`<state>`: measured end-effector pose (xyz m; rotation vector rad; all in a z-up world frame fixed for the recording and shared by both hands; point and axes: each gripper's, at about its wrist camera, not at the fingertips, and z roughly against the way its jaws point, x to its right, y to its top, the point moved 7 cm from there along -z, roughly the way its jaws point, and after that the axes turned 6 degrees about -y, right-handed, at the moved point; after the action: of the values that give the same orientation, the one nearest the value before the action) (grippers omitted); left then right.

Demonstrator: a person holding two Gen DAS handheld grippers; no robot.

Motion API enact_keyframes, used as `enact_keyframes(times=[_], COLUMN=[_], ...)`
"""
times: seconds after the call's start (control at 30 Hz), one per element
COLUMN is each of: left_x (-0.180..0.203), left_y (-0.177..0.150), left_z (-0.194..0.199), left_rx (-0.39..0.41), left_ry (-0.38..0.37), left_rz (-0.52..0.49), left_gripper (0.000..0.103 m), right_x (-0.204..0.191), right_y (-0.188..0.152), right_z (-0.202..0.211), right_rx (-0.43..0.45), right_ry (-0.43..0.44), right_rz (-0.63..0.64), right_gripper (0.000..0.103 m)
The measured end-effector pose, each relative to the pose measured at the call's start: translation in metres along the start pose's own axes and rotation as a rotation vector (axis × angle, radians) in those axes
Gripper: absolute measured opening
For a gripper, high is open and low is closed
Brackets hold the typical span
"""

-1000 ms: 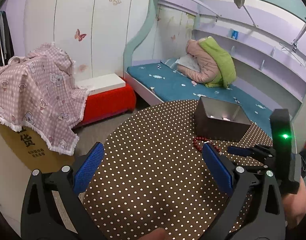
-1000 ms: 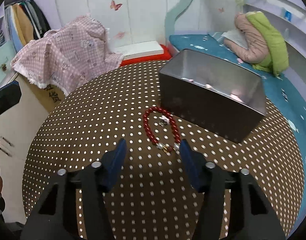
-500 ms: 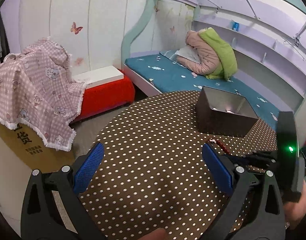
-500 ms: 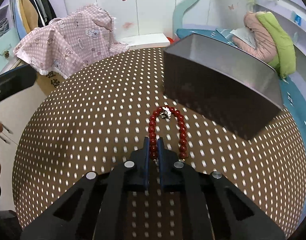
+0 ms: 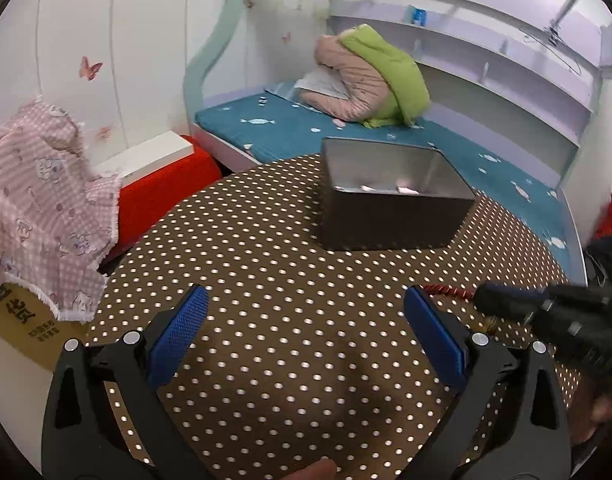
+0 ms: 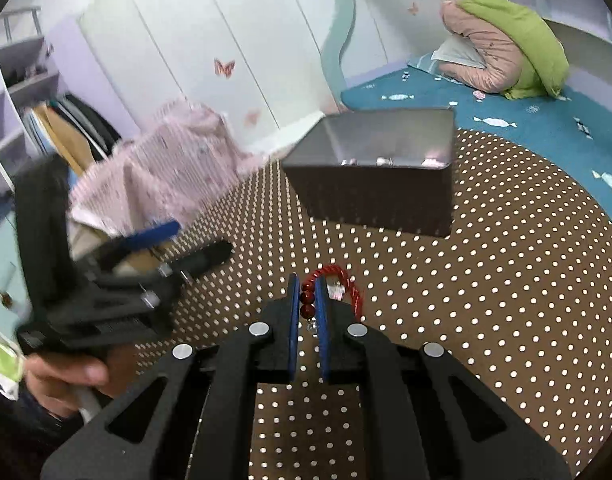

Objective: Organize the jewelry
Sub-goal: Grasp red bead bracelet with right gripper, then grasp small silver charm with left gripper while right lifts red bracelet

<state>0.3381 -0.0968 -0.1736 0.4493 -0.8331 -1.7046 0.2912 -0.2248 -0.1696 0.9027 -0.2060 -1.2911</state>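
Note:
My right gripper [image 6: 307,300] is shut on a red bead bracelet [image 6: 334,282] and holds it above the brown dotted table [image 6: 506,280]; the loop is motion-blurred. It also shows in the left wrist view [image 5: 502,300] with the bracelet [image 5: 446,291] sticking out to its left. An open grey metal box [image 6: 370,184] stands ahead of it, with small shiny items inside. My left gripper [image 5: 301,332] is open and empty over the table's near part; the box [image 5: 390,196] lies ahead to its right.
A pink checked cloth [image 5: 41,208] drapes a cardboard box left of the table. A red bench [image 5: 165,192] and a bed with teal cover [image 5: 346,132] lie beyond the table edge. My left gripper appears at the left in the right wrist view [image 6: 153,256].
My right gripper closed on the bracelet and lifted it off the table, swinging toward the box. My left gripper moved closer to the box and stayed open.

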Motion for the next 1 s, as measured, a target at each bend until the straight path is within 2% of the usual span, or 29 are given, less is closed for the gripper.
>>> enact_keyframes(times=[0.23, 0.47, 0.53, 0.57, 0.63, 0.73, 0.8, 0.83, 0.87, 1.0], left_x=[0.036, 0.059, 0.061, 0.062, 0.063, 0.066, 0.067, 0.066, 0.064, 0.057], left_y=[-0.01, -0.013, -0.016, -0.02, -0.021, -0.023, -0.026, -0.026, -0.026, -0.022], left_z=[-0.023, -0.06, -0.069, -0.075, -0.077, -0.074, -0.07, -0.068, -0.068, -0.054], left_rx=[-0.049, -0.107, -0.135, -0.166, -0.163, -0.16, -0.167, -0.173, -0.176, -0.153], left_ry=[-0.067, -0.07, -0.079, -0.093, -0.09, -0.096, -0.12, -0.133, -0.14, -0.151], left_rz=[-0.084, -0.123, -0.113, -0.104, -0.112, -0.126, -0.116, -0.108, -0.101, -0.089], left_gripper=[0.098, 0.097, 0.084, 0.07, 0.068, 0.048, 0.024, 0.017, 0.014, 0.014], right_x=[0.015, 0.032, 0.038, 0.04, 0.042, 0.041, 0.038, 0.036, 0.033, 0.026], right_y=[-0.003, -0.016, -0.02, -0.022, -0.023, -0.022, -0.017, -0.015, -0.013, -0.004], right_z=[0.006, 0.009, 0.009, 0.008, 0.009, 0.012, 0.016, 0.018, 0.019, 0.023], right_rx=[0.002, -0.011, -0.016, -0.02, -0.023, -0.015, -0.007, -0.002, 0.001, 0.011], right_ry=[-0.034, -0.096, -0.112, -0.119, -0.131, -0.13, -0.129, -0.13, -0.135, -0.147], right_rz=[-0.047, -0.057, -0.056, -0.056, -0.051, -0.048, -0.036, -0.026, -0.015, 0.016], right_gripper=[0.006, 0.006, 0.006, 0.007, 0.006, 0.006, 0.006, 0.006, 0.006, 0.006])
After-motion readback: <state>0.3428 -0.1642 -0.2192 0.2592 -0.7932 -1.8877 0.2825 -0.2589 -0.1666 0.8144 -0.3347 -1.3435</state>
